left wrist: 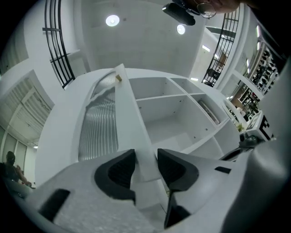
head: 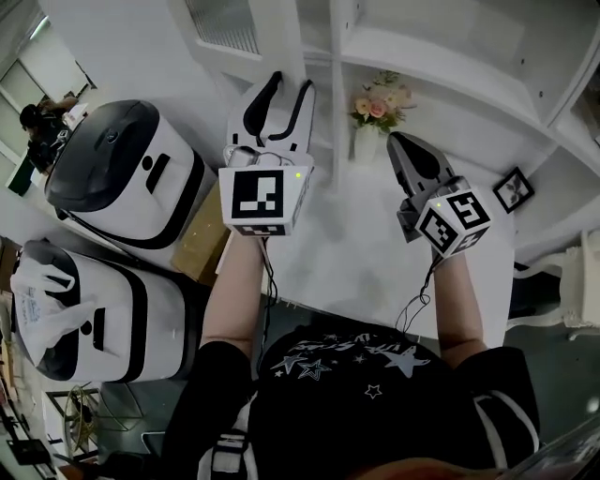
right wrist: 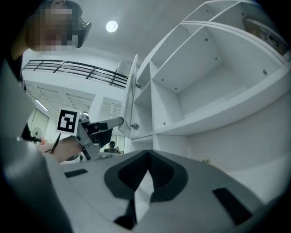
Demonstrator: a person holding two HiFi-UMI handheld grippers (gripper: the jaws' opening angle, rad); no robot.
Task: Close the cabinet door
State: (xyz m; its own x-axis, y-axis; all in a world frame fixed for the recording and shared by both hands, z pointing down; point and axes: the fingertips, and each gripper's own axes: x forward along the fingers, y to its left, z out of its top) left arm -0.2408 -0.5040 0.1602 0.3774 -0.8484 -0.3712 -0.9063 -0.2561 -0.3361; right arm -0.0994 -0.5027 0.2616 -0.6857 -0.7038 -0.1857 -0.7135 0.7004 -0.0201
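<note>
The white cabinet door (head: 272,28) with its ribbed glass panel (left wrist: 97,132) stands open from the white shelf cabinet (left wrist: 168,113). My left gripper (head: 291,82) reaches up to the door's free edge. In the left gripper view the door's edge (left wrist: 125,113) fills the gap of that gripper (left wrist: 145,157), and both dark pads lie against it. The right gripper view shows the door (right wrist: 132,100) edge-on, a small knob (right wrist: 135,126) on it, and the left gripper (right wrist: 102,125) at it. My right gripper (head: 396,141) (right wrist: 146,154) is shut and empty, right of the door, pointing at the cabinet.
A vase of pink flowers (head: 375,112) stands at the back of the white desk (head: 375,253) between the grippers. Two white and black machines (head: 122,178) (head: 94,319) and a cardboard box (head: 202,234) are at the left. A small picture frame (head: 514,189) sits at the right.
</note>
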